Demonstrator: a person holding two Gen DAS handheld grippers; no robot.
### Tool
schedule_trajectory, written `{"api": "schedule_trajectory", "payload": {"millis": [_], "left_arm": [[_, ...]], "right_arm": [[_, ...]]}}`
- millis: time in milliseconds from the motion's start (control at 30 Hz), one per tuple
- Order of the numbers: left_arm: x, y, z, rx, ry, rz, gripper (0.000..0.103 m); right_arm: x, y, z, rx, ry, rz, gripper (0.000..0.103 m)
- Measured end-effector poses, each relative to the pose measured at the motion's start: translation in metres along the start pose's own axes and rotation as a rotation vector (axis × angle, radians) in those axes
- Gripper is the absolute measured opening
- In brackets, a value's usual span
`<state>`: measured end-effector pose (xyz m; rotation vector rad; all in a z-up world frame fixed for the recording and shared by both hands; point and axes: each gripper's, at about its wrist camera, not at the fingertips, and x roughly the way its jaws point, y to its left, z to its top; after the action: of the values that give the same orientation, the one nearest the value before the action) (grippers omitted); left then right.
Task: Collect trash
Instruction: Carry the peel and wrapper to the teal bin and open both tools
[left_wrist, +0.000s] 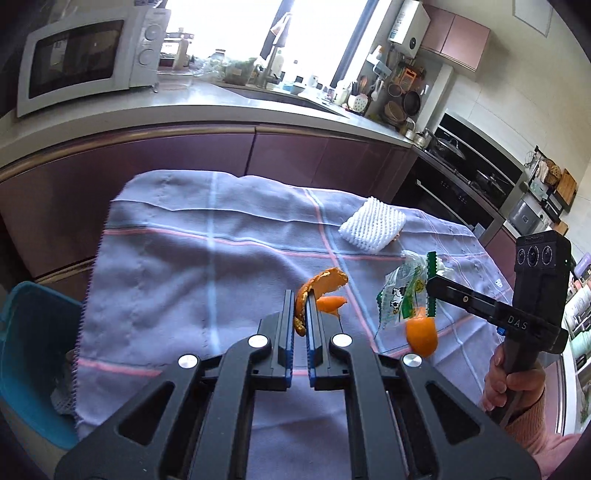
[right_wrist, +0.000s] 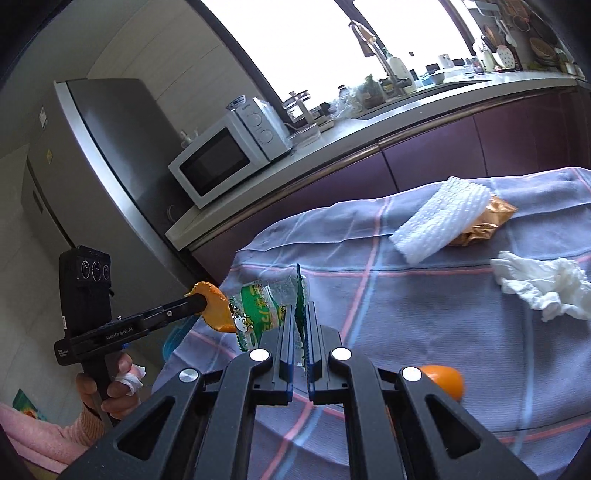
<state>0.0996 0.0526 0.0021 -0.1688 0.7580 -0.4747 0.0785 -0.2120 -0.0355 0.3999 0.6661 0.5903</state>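
Both claws are clamped tight: left claw (left_wrist: 300, 314) pinches curled orange peel (left_wrist: 321, 286), right claw (right_wrist: 301, 321) nips only the plastic wrapper (right_wrist: 266, 314)'s edge. Either could probably slip out before reaching the blue bin (left_wrist: 26, 350).

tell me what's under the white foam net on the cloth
A crinkled golden-brown wrapper pokes out from under the white foam net, which lies partly on top of it. How far the wrapper extends beneath, and anything else there, is covered.
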Motion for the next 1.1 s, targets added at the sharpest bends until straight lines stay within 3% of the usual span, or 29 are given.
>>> {"api": "schedule_trajectory", "payload": {"millis": [267,533,1100], "left_arm": [[-0.075,0.067,-0.02,-0.079,-0.067,0.142,0.006],[-0.122,0.122,-0.041,-0.165,-0.096,0.263,0.006],[-0.135,0.194,-0.069,-0.305,-0.077,0.415,0.006]], "right_arm": [[0.064,0.062,-0.003,-0.088,0.118,0.122,0.004],[0.121,0.11,-0.008,-0.151,0.22,0.193,0.004],[0.208,0.171,-0.015,-0.243,0.332,0.215,0.004]]}}
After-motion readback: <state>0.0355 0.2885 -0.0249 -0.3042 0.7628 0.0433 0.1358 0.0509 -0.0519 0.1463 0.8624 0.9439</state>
